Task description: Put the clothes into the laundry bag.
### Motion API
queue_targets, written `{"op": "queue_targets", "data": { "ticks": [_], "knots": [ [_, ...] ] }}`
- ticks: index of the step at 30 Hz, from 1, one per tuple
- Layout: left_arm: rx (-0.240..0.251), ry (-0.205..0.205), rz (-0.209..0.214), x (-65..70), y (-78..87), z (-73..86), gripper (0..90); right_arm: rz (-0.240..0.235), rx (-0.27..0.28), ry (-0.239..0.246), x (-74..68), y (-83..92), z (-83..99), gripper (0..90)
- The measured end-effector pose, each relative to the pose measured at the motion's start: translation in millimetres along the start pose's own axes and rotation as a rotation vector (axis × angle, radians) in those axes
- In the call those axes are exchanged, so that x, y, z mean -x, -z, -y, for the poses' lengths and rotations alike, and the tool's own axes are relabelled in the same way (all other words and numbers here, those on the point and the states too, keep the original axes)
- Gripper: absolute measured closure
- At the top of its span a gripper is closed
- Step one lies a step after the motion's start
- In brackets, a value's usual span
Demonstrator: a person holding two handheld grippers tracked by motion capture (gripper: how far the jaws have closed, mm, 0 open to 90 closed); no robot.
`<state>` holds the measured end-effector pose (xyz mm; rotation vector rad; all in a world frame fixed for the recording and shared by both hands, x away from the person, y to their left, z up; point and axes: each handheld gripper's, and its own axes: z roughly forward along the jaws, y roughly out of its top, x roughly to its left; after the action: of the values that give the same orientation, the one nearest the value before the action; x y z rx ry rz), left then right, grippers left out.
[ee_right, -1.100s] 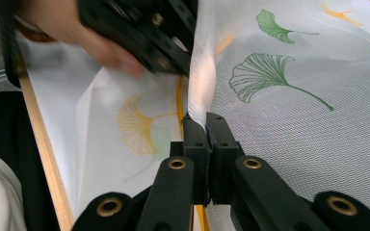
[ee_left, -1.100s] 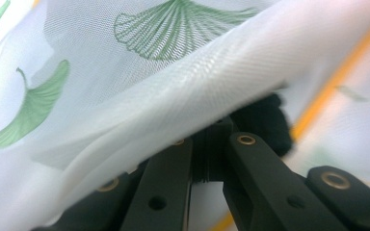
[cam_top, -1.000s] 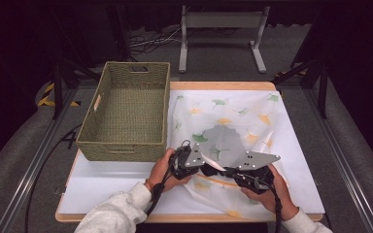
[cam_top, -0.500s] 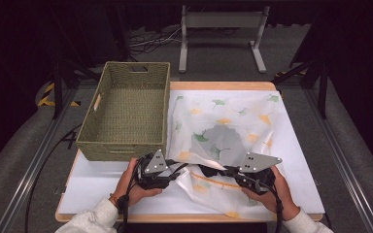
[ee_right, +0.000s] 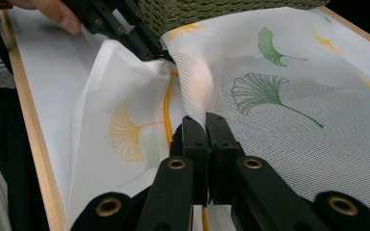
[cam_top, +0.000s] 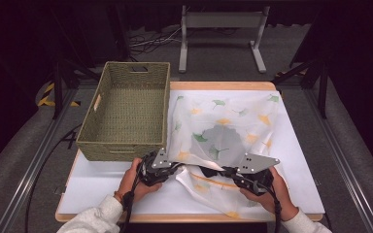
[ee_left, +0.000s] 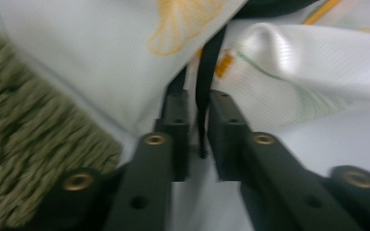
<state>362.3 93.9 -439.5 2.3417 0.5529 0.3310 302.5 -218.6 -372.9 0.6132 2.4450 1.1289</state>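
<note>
A white mesh cloth (cam_top: 223,121) printed with green and yellow ginkgo leaves lies rumpled on the white table top (cam_top: 107,187). My left gripper (cam_top: 177,167) is at the cloth's near left edge, beside the basket corner. In the left gripper view its jaws (ee_left: 198,103) have just been closing, and a dark strip of the cloth's edge (ee_left: 204,72) stands pinched between them. The right gripper view shows the left gripper (ee_right: 156,50) with the cloth (ee_right: 279,110) drawn up to its tips. My right gripper (cam_top: 223,171) (ee_right: 205,120) is shut on a raised fold of the cloth.
A woven olive basket (cam_top: 126,107) stands at the table's left, its near wall close to the left gripper (ee_left: 24,130). The board's wooden rim (ee_right: 33,130) runs along the near side. A metal stand (cam_top: 221,29) is on the floor beyond the table.
The left hand slid left along the cloth's near edge toward the basket corner and took a new hold there. The right hand and its fold stayed put.
</note>
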Motion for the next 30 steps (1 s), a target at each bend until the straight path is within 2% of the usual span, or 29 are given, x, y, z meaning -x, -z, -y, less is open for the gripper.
{"op": "queue_targets", "data": {
  "ticks": [2, 6, 11, 13, 15, 16, 18, 19, 20, 21, 26, 29, 30],
  "knots": [
    [0.002, 0.0, 0.0, -2.0, 1.1, 0.8, 86.3, 0.0, -0.001, 0.002, -0.5, -0.3, 0.0, 88.4],
    [0.013, -0.025, -0.018, -0.1, 4.7, -0.8, 88.1, 0.001, 0.0, 0.003, -0.7, -0.5, -0.2, 88.5],
    [0.061, -0.05, -0.03, 3.1, 12.4, -8.4, 88.5, 0.003, 0.006, 0.001, -0.7, 0.3, -0.7, 88.5],
    [0.101, -0.08, -0.016, 5.7, 19.3, -19.0, 88.4, 0.006, 0.012, 0.002, -0.8, 0.4, -2.3, 88.4],
    [0.114, -0.119, -0.022, 9.4, 24.6, -27.6, 88.4, 0.007, 0.012, 0.004, -1.1, -0.2, -2.9, 88.4],
    [0.114, -0.119, -0.022, 9.4, 24.6, -27.6, 88.4, 0.007, 0.012, 0.004, -1.3, -0.7, -3.2, 88.4],
    [0.124, -0.151, -0.002, 14.3, 27.6, -34.4, 88.6, 0.007, 0.01, 0.005, -1.7, -2.0, -4.0, 88.4],
    [0.111, -0.181, -0.007, 19.9, 25.3, -40.5, 88.6, 0.006, 0.008, 0.006, -2.2, -2.9, -4.6, 88.4],
    [0.111, -0.181, -0.007, 19.9, 25.3, -40.5, 88.7, 0.006, 0.008, 0.008, -2.6, -3.6, -5.1, 88.4],
    [0.11, -0.198, 0.006, 22.4, 20.2, -45.7, 88.7, 0.006, 0.008, 0.008, -3.3, -4.3, -5.7, 88.4],
    [0.117, -0.209, 0.04, 29.4, 9.1, -54.6, 88.7, 0.011, 0.012, 0.01, -3.9, -4.6, -7.0, 88.3],
    [0.116, -0.223, 0.075, 37.0, -0.3, -58.0, 88.6, 0.014, 0.012, 0.001, -2.1, -4.5, -6.1, 88.3],
    [0.114, -0.231, 0.104, 41.8, -8.2, -60.5, 88.4, 0.016, 0.014, -0.013, -0.7, -4.7, -5.4, 88.2]
  ]
}}
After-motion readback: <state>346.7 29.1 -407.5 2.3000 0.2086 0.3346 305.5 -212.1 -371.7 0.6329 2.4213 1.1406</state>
